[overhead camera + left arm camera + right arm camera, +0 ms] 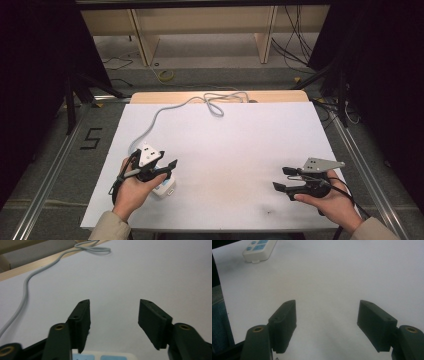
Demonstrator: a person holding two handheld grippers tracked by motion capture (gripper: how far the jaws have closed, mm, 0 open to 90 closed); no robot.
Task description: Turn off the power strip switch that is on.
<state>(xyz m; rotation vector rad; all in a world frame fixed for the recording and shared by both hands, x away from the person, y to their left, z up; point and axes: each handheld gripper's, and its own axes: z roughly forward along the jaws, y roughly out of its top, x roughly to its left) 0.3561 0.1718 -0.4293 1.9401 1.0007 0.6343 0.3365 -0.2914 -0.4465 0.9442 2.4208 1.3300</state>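
Resting over one white table (225, 150), two grippers, left (169, 166) and right (283, 178), hold jaws spread beside one power strip (165, 187).

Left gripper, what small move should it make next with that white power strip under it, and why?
Probably lower the left gripper straight down. Its jaws stand open above the white power strip with blue buttons, whose grey cable trails across the white table; nothing is held yet.

Soft, even light; slight blur
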